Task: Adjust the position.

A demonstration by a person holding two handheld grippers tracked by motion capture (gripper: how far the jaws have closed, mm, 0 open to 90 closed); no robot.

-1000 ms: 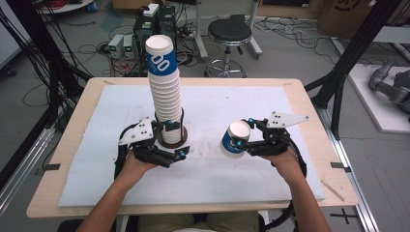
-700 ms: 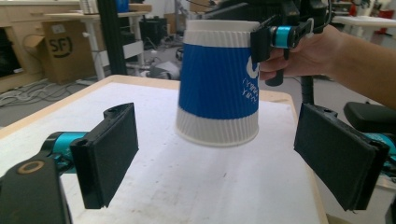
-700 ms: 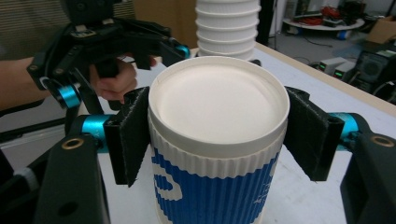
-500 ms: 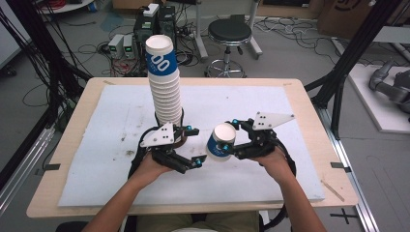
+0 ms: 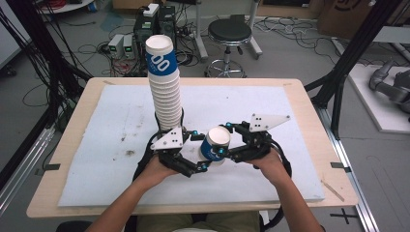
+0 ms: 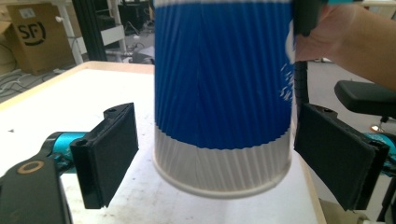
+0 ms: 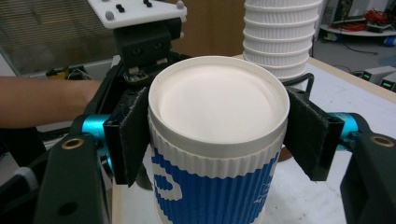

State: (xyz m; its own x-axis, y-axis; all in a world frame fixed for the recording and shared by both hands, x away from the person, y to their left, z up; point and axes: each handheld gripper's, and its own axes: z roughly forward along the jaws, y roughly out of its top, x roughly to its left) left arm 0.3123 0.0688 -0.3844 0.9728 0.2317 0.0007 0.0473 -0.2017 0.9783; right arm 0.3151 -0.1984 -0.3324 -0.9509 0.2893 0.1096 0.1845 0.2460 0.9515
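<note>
A tall stack of white ribbed paper cups (image 5: 165, 96), topped by a blue-banded one, stands mid-table on the white mat; its lower part also rises in the right gripper view (image 7: 280, 37). My right gripper (image 5: 218, 146) is shut on a single blue and white cup (image 5: 213, 145), holding it tilted above the mat. Its pads (image 7: 130, 135) press the cup's white ribbed end (image 7: 217, 107). My left gripper (image 5: 200, 152) is open, its jaws on either side of that cup (image 6: 224, 93) with gaps on both sides (image 6: 224, 154).
The white mat (image 5: 270, 111) covers most of the wooden table (image 5: 309, 101). A black stool (image 5: 228, 34) and floor electronics (image 5: 121, 46) with cables lie beyond the far edge. Black frame posts (image 5: 348, 63) stand at both sides.
My right gripper has carried the cup leftwards toward the middle. My left gripper has left the base of the stack and moved right, so its open jaws now flank the cup.
</note>
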